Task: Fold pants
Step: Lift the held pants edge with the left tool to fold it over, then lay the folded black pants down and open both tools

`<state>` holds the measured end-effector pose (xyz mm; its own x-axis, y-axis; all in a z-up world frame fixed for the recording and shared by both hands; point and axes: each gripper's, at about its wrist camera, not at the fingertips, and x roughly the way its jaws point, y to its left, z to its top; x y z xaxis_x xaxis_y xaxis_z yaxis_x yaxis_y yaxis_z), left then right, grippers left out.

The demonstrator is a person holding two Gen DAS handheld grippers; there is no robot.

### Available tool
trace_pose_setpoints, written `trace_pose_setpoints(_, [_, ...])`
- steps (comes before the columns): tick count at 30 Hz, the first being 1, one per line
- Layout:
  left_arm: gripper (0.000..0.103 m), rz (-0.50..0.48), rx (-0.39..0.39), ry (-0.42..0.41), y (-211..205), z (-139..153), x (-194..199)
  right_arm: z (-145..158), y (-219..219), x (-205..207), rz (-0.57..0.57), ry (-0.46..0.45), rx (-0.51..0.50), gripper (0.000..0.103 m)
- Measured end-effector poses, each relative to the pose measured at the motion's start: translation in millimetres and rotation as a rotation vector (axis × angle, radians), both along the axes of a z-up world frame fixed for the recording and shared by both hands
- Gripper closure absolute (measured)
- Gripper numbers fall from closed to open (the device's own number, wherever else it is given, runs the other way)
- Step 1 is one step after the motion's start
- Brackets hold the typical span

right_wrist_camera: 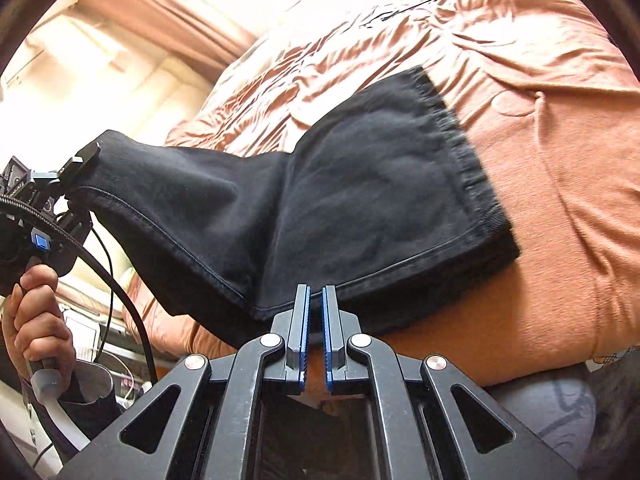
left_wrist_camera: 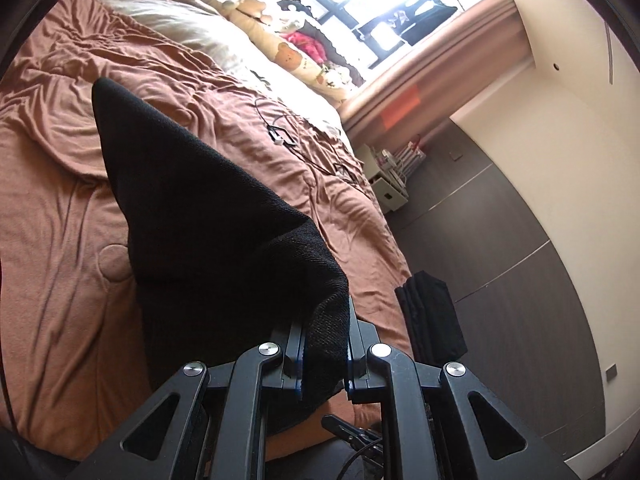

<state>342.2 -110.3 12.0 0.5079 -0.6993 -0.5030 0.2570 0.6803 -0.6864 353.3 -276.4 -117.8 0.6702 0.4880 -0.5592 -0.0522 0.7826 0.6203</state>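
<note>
Black pants (right_wrist_camera: 360,184) on bed (right_wrist_camera: 560,160)

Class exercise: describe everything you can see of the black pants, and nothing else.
The black pants are thick woven cloth with stitched seams and a frayed hem. Part lies folded flat on the brown bedspread; the rest is lifted off it. The left tool is shut on a bunched fold of them. The right tool, shut, appears to pinch their near edge.
</note>
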Motion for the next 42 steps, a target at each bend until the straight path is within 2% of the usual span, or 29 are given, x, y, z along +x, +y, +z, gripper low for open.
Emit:
trace_pose_setpoints(10, [0.089,-0.137,0.048,0.049,-83,-30,16,-5,-58,-32,-0.102,-0.004,0.053,0.102])
trace_pose_setpoints(15, [0.089,-0.202,0.054,0.114,-114,-62,21,-10,-75,-40,-0.136,0.014,0.069,0.102])
trace_pose_setpoints(19, [0.089,-0.264,0.107,0.173,-140,-92,13,-15,-82,-44,-0.154,0.032,0.077,0.102])
trace_pose_setpoints(23, [0.089,-0.29,0.121,0.191,-148,-106,3,-14,-85,-48,-0.165,0.034,0.079,0.102])
trace_pose_setpoints(28, [0.089,-0.303,0.135,0.177,-149,-100,-1,-8,-85,-52,-0.171,0.024,0.08,0.102])
trace_pose_setpoints(29, [0.088,-0.305,0.137,0.176,-149,-102,-8,-8,-85,-51,-0.171,0.023,0.08,0.102])
trace_pose_setpoints(31, [0.079,-0.315,0.136,0.204,-151,-105,-7,-7,-85,-51,-0.174,0.023,0.081,0.097])
trace_pose_setpoints(33, [0.059,-0.332,0.117,0.24,-152,-107,-7,-6,-85,-51,-0.172,0.023,0.09,0.097])
trace_pose_setpoints(35, [0.05,-0.332,0.113,0.237,-149,-106,-8,-5,-87,-52,-0.171,0.019,0.108,0.097])
trace_pose_setpoints(38, [0.049,-0.308,0.114,0.22,-140,-103,-8,-2,-89,-53,-0.171,0.008,0.112,0.096])
trace_pose_setpoints(39, [0.048,-0.296,0.109,0.222,-135,-104,-7,-1,-89,-53,-0.168,0.005,0.112,0.092])
trace_pose_setpoints(40, [0.048,-0.28,0.11,0.221,-130,-104,-7,-1,-88,-53,-0.164,0.003,0.113,0.08])
trace_pose_setpoints(41, [0.048,-0.265,0.117,0.217,-124,-103,-7,-1,-87,-53,-0.16,0.002,0.114,0.072])
trace_pose_setpoints(42, [0.048,-0.251,0.125,0.214,-118,-103,-6,-2,-85,-52,-0.158,0.0,0.113,0.058])
